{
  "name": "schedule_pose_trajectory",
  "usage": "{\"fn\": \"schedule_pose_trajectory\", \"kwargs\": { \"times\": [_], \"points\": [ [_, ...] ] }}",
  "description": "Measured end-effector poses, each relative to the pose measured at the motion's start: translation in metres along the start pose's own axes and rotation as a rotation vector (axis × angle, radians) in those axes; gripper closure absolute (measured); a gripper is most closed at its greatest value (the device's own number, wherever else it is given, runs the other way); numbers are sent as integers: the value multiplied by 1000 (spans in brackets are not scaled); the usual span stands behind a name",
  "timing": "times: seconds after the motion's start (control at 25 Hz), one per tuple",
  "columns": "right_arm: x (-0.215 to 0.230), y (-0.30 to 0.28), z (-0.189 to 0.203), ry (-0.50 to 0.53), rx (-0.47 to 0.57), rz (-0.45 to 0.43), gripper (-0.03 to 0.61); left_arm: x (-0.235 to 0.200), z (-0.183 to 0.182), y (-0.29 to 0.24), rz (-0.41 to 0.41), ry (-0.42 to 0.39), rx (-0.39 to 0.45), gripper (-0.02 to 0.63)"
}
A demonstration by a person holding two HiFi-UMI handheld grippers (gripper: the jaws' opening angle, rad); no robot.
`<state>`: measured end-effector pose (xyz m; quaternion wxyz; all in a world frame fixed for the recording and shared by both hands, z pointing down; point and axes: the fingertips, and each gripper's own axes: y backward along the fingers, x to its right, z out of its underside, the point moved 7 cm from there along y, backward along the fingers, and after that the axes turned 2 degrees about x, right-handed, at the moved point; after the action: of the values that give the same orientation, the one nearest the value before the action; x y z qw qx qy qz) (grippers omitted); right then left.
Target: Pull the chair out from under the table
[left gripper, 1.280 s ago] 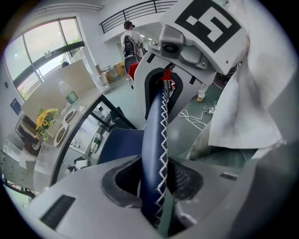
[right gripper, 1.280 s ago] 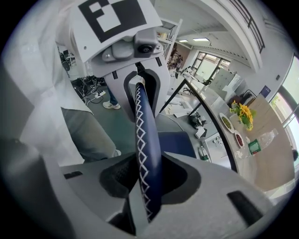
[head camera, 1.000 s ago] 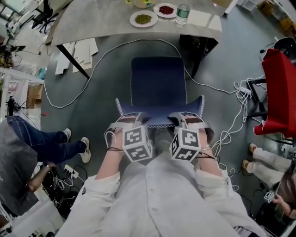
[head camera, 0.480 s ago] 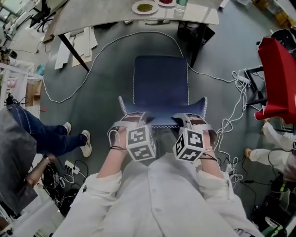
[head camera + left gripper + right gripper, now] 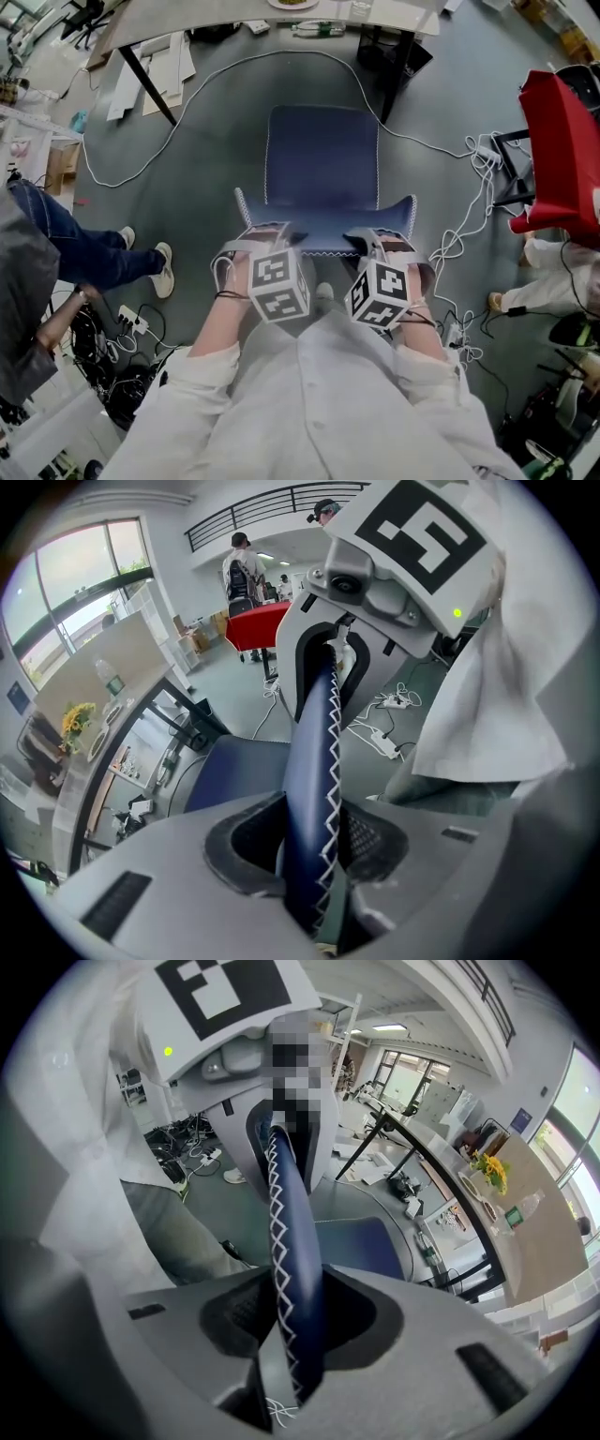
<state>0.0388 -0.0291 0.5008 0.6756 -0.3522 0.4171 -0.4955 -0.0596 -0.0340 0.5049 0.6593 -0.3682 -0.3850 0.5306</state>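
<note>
Left tool (image 5: 265, 234) and right tool (image 5: 382, 240) clenched the backrest of the navy padded chair (image 5: 322, 169). The white floor cable (image 5: 187, 114) beyond them might snag its legs.

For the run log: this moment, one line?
left gripper: shut on chair backrest | right gripper: shut on chair backrest | chair seat: clear of table

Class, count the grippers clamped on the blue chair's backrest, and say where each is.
2. The left gripper clamps the blue chair's backrest near its left end; the right gripper clamps it near the right end. No others are in view.
</note>
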Motion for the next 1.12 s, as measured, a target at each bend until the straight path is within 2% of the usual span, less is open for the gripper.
{"fn": "schedule_pose_trajectory", "kwargs": {
  "times": [0.36,0.64,0.92,1.12],
  "points": [
    [-61,25,33,60,21,6,468,74,-19,-4,-19,66,-1,489],
    [-107,43,47,84,35,7,468,126,-25,-1,-35,88,-13,489],
    [-144,54,54,82,45,-28,468,166,-26,4,-42,103,-39,489],
    [-165,57,43,69,37,-33,468,183,-15,14,-24,97,-37,489]
  ]
}}
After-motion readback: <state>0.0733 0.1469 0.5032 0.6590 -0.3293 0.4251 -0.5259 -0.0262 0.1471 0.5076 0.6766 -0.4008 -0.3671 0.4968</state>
